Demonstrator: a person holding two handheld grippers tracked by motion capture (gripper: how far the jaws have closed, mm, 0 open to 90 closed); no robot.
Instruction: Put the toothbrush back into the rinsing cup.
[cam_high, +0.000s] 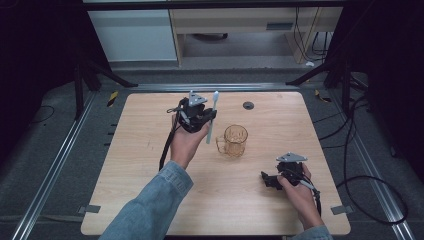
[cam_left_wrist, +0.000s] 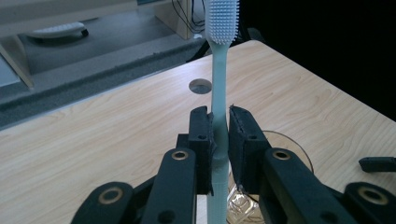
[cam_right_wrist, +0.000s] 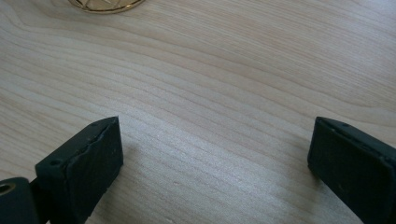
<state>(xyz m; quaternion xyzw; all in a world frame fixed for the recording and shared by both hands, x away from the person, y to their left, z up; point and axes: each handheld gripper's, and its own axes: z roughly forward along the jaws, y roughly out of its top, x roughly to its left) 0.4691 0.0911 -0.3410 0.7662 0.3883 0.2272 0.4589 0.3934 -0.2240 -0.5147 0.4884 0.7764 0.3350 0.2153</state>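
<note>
A pale green toothbrush (cam_high: 212, 117) with white bristles stands upright in my left gripper (cam_high: 207, 117), bristle end up. In the left gripper view both black pads press on the toothbrush (cam_left_wrist: 218, 79) handle, and my left gripper (cam_left_wrist: 220, 128) hangs just left of and above an amber glass mug (cam_high: 234, 140). The mug (cam_left_wrist: 285, 154) shows behind the jaws there. My right gripper (cam_high: 265, 179) rests low on the table at the front right, open, with bare wood between its jaws (cam_right_wrist: 212, 154). The mug's base (cam_right_wrist: 105, 4) lies ahead of it.
The wooden table (cam_high: 150, 165) has a small round grommet hole (cam_high: 248, 105) near its far edge. Dark floor, metal rails and cables surround the table. A cabinet and desk stand beyond it.
</note>
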